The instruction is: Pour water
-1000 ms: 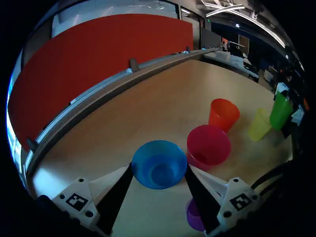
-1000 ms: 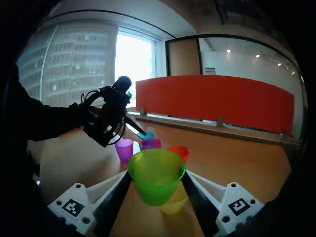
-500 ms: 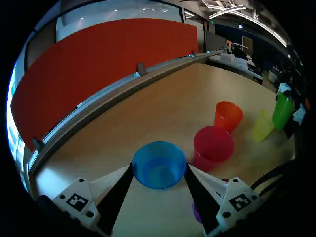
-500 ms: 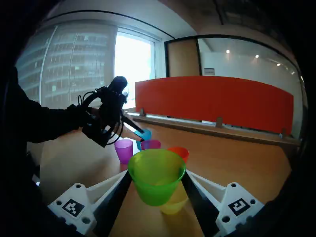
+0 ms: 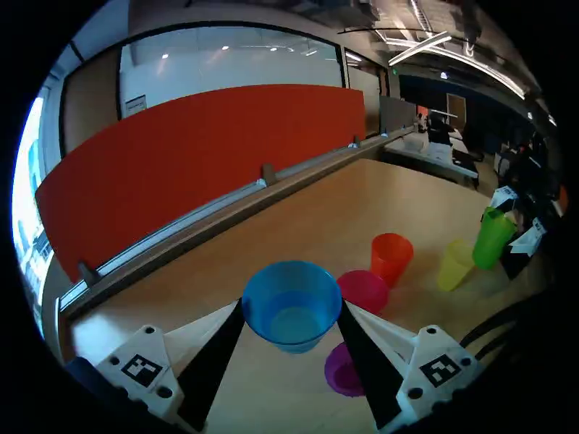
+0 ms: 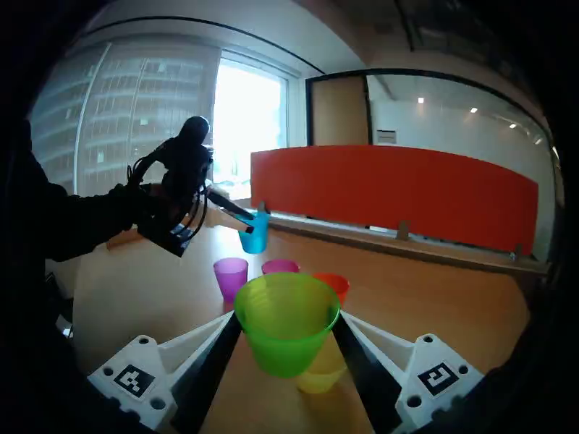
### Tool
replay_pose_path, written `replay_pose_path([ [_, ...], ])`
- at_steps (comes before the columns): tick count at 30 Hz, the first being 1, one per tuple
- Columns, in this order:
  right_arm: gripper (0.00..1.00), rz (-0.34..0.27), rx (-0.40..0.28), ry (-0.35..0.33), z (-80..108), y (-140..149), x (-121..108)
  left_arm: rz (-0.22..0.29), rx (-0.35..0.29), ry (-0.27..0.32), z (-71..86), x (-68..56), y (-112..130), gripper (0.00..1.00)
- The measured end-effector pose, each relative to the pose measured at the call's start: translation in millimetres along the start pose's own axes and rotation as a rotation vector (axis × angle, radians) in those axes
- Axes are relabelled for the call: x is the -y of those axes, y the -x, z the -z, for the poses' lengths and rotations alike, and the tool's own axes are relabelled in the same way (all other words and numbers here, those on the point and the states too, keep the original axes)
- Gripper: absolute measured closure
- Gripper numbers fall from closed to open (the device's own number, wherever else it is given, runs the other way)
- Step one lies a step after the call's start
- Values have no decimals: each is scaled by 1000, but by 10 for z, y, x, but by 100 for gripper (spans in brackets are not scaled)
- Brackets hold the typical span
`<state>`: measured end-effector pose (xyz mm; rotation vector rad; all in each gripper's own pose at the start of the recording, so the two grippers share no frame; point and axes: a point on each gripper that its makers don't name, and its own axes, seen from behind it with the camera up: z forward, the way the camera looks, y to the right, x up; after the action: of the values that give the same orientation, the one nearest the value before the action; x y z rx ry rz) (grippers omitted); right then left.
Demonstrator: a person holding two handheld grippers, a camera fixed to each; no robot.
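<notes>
Blue cup [image 5: 292, 302] goes up
The left tool [image 5: 289, 309] lifts it higher, now well above the pink cup [image 5: 363, 288] and purple cup [image 5: 340, 370].

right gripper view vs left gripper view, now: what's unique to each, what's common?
Right gripper view: a dark sleeve holding the left gripper side-on, a bright window, the translucent green plastic cup close up in the right gripper. Left gripper view: the inside of the translucent blue plastic cup, apparently holding a little water, and dim office desks. Shared: red partition panel, wooden table, both held cups, plus purple cup, pink cup, orange cup, yellow cup standing on it.
</notes>
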<state>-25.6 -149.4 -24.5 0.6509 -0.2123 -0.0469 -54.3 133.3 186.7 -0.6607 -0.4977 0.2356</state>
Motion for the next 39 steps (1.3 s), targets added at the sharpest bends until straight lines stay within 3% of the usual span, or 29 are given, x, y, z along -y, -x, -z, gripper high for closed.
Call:
replay_pose_path([
  [6,9,20,-4,-4,27,-34,65,15,-77,3,335,-198,-141,12],
  [19,9,41,-9,-43,-8,-52,307,19,-197,27,895,-827,-201,12],
  [30,9,54,-7,-91,-107,-20,528,50,-230,35,1070,-1199,-25,12],
  [39,9,68,-8,-117,-195,-17,629,87,-248,36,1113,-1360,97,12],
])
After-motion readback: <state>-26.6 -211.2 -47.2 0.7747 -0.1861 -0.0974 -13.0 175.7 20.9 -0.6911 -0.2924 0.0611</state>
